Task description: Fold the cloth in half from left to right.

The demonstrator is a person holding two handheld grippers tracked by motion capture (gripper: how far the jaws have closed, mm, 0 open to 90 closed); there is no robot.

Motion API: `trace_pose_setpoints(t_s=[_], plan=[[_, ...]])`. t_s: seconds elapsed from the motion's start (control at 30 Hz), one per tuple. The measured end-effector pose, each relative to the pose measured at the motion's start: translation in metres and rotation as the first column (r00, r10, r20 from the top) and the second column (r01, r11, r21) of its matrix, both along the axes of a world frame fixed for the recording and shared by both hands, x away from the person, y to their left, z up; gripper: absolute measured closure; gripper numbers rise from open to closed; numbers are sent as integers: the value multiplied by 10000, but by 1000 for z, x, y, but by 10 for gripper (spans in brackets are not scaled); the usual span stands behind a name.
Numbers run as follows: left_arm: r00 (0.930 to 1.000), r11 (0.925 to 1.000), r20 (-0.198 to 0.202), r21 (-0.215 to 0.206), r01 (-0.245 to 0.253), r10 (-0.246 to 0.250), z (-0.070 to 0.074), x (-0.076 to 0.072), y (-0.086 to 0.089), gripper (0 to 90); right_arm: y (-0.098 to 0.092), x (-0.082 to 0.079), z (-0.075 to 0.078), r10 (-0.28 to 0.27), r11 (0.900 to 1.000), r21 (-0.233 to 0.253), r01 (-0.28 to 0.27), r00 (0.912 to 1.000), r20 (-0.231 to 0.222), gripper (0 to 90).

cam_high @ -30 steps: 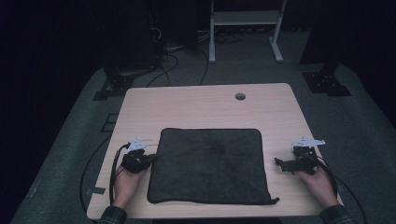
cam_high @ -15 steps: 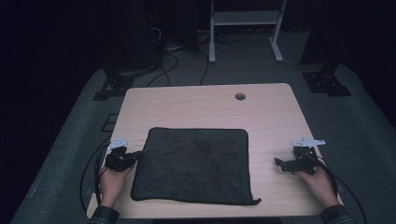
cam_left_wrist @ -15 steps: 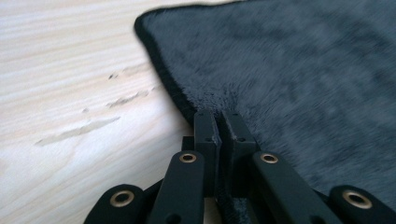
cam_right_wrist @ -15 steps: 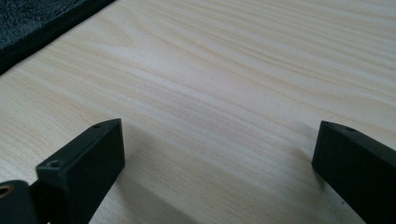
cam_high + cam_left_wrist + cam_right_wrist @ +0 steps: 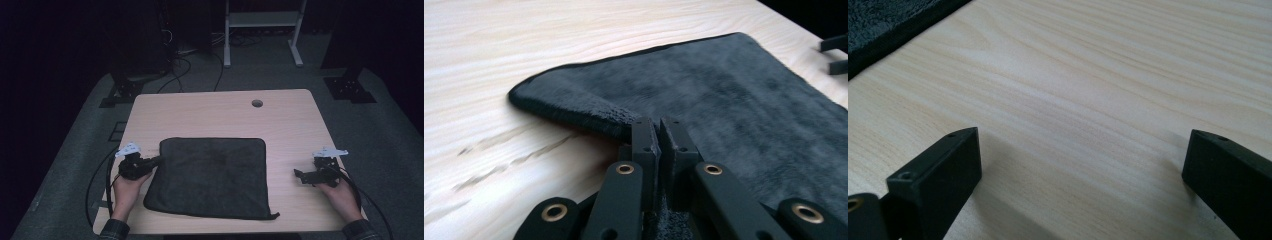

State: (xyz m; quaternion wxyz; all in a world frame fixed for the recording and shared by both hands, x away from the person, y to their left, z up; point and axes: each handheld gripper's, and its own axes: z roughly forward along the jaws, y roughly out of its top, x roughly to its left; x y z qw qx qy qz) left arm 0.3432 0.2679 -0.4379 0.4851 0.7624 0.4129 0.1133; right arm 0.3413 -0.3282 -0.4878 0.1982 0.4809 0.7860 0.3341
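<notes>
Pinching the towel (image 5: 734, 100) edge, your left tongs (image 5: 659, 131) have secured it at mid-left of the frame. Your right tongs (image 5: 1078, 165) rest spread on the worktop (image 5: 220, 112); the towel lies flat, unfolded.

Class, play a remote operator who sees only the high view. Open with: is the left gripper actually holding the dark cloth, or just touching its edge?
Observer: The left gripper is shut on the dark cloth; its fingers pinch the edge.
Operator: Is that edge flat?
Observer: No, it rises off the table near the pinch.
Operator: And the right gripper?
Observer: The right gripper is open over bare wood.
</notes>
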Motion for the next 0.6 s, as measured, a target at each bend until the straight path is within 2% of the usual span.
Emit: trace_pose_setpoints(t_s=[0.27, 0.4, 0.43, 0.6], plan=[[9980, 9983, 286, 141, 564, -567, 7, 4, -20, 854, 0, 0, 0, -8, 10000, 9, 8, 10000, -16, 17], [9961, 9968, 360, 57, 802, -804, 9, 7, -31, 853, 0, 0, 0, -8, 10000, 7, 8, 10000, -20, 17], [9953, 9958, 362, 155, 898, -903, 10, 8, -35, 853, 0, 0, 0, -9, 10000, 10, 9, 10000, -14, 17], [9909, 9918, 429, 95, 1275, -1278, 13, 11, -50, 853, 0, 0, 0, -5, 10000, 7, 5, 10000, -13, 17]])
